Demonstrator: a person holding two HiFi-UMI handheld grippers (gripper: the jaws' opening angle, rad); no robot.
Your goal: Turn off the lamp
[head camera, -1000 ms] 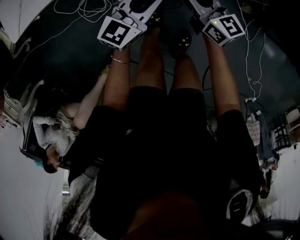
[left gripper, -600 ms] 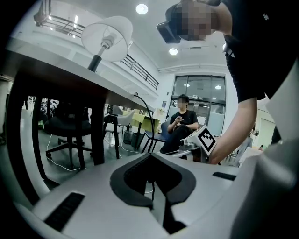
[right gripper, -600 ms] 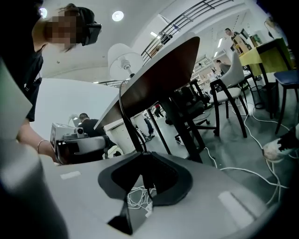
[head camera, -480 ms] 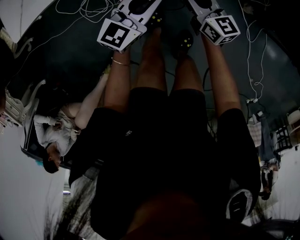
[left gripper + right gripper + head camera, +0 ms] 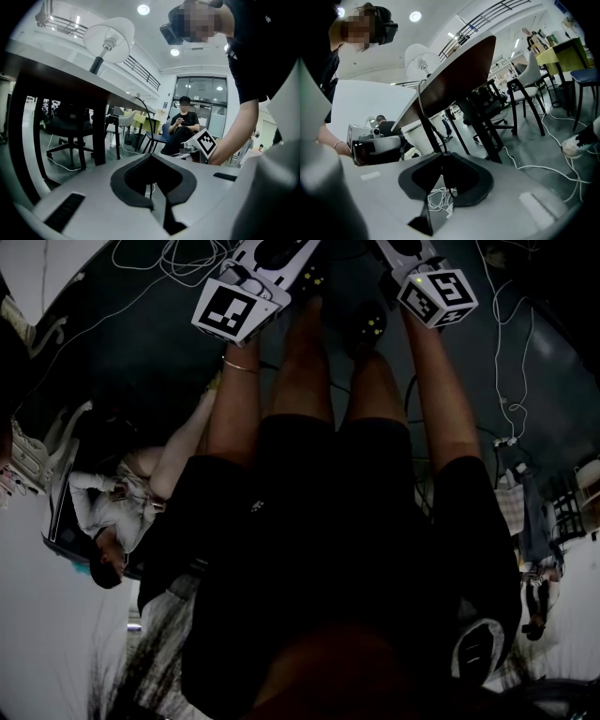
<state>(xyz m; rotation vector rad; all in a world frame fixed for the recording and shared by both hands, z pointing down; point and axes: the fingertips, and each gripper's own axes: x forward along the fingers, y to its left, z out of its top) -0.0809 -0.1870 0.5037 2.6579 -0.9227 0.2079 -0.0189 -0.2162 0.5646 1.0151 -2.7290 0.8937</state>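
Showing the task at a stage where neither gripper is near the lamp.

Left: the left gripper [image 5: 152, 157] has its jaws closed together on nothing. It is held low, under the level of the table [image 5: 70, 77], so its view looks up at the dark underside of the top. The lamp [image 5: 107, 40], a white shade on a dark stem, stands on the table top, far from this gripper and up to the left of the line of its jaws, well apart from them.

Centre: a dark cord [image 5: 425, 119] leaves the near edge of the table and hangs down. It passes out of sight behind the jaw tips, and no pad is seen pressing on it.

Right: the right gripper [image 5: 442, 157] has its jaws partly apart and holds nothing. White cables [image 5: 438, 199] on the floor show through the gap. It too sits below the table top, with the lamp far off, above and slightly left of its jaws.

Progress: whether the lamp is lit cannot be told, as the shade looks equally pale in both gripper views, and no switch can be made out. Judged from the low, distant grippers, the whole task appears to lie ahead: raising one gripper to the lamp or its cord, finding the switch and working it.
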